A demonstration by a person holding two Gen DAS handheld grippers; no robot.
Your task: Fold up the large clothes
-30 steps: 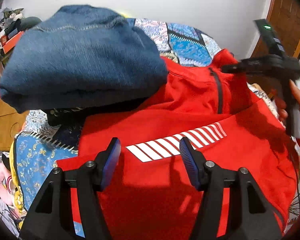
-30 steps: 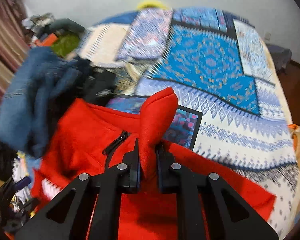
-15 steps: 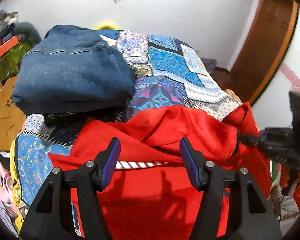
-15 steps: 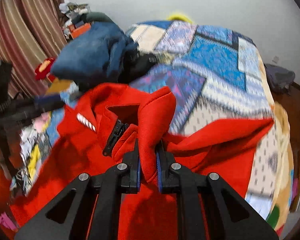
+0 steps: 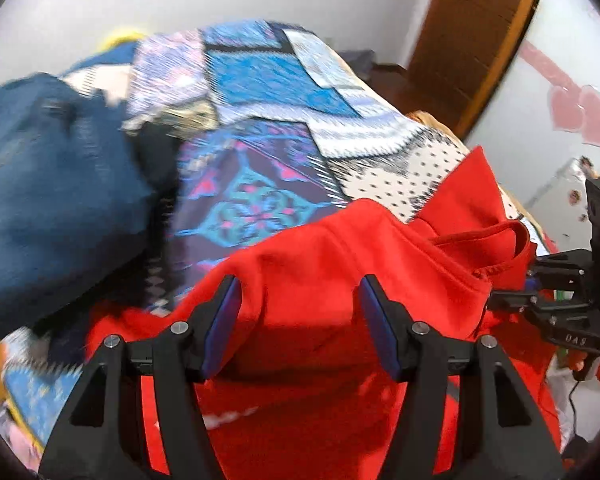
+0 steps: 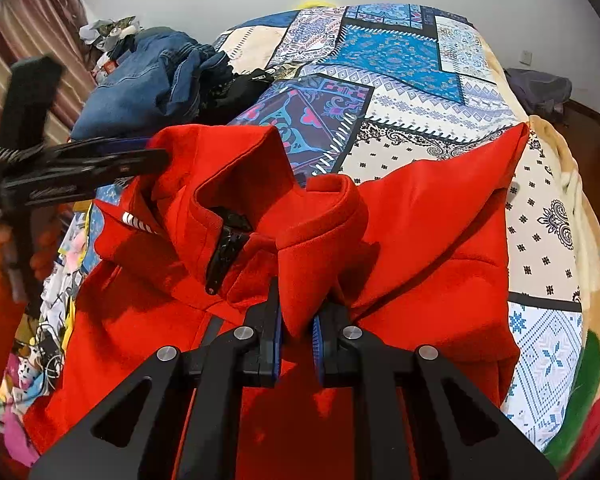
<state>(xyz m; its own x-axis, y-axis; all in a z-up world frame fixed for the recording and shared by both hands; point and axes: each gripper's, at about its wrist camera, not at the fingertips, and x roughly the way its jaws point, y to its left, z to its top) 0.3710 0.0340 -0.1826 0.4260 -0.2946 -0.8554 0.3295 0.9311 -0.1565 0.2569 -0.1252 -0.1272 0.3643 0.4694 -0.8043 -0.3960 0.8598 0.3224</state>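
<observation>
A red zip-up jacket (image 6: 420,220) lies bunched at the near edge of a patchwork bedspread (image 6: 400,52), its black zipper (image 6: 224,252) showing. My right gripper (image 6: 300,304) is shut on a raised fold of the jacket's collar. In the left wrist view that gripper (image 5: 512,304) pinches the fabric at the far right. My left gripper (image 5: 298,284) stands open over the jacket (image 5: 340,260), a red fold rising between its fingers without the pads pressing it. Seen from the right wrist, the left gripper (image 6: 156,156) reaches the jacket's left shoulder.
A heap of blue denim clothes (image 6: 148,76) and something black sit on the bed's left side, blurred in the left wrist view (image 5: 52,200). A wooden door (image 5: 472,32) is at the right, striped curtains (image 6: 32,12) and floor clutter (image 6: 60,280) at the left.
The right gripper has dragged the collar toward the bed's near edge, doubling the jacket over and baring more bedspread. The white stripes have slid almost out of the left view, which swung right.
</observation>
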